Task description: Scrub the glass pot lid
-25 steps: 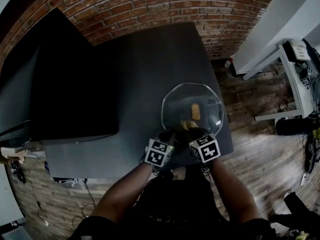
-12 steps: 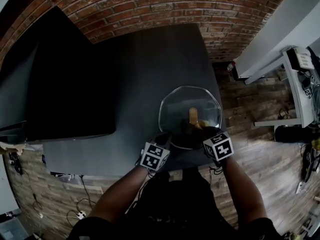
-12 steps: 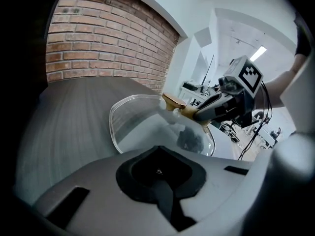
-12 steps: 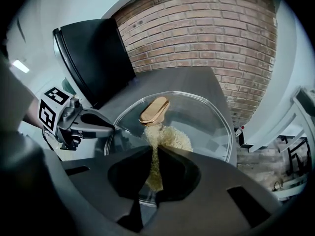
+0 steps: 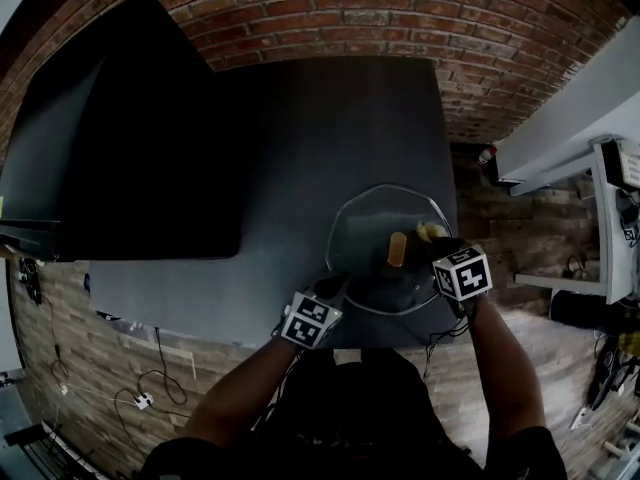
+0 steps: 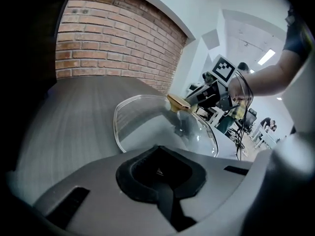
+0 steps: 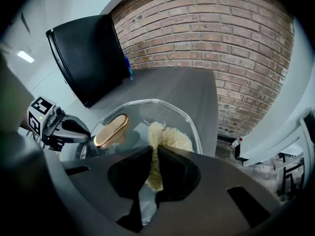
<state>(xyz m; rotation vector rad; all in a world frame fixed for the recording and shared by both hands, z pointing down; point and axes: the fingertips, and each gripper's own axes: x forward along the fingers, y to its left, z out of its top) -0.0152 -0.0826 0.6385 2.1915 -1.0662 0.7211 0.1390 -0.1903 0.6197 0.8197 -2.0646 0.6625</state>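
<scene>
The right gripper (image 7: 154, 154) is closed on a pale, fibrous scrubber (image 7: 167, 136). One end is pinched between the jaws and the loose end is spread on the glass. This lets the pad be pressed and dragged over the surface without the gripper itself touching the glass. The pad lies on the glass pot lid (image 7: 138, 113), just to the right of the wooden knob (image 7: 111, 130) and towards the lid's far rim.

The left gripper (image 6: 158, 154) has its jaws drawn together at the lid's near-left rim, on the opposite side of the knob from the scrubber. Nothing shows in the seam between the jaws. The rim runs in right at their tips, though, so I judge it to be clamping the edge so the lid cannot slide or spin under the rubbing.

The lid lies dome-up, knob uppermost, on the dark table (image 5: 300, 168) near the corner nearest the person. Beyond the knob the table runs back to a brick wall (image 5: 400, 8).
</scene>
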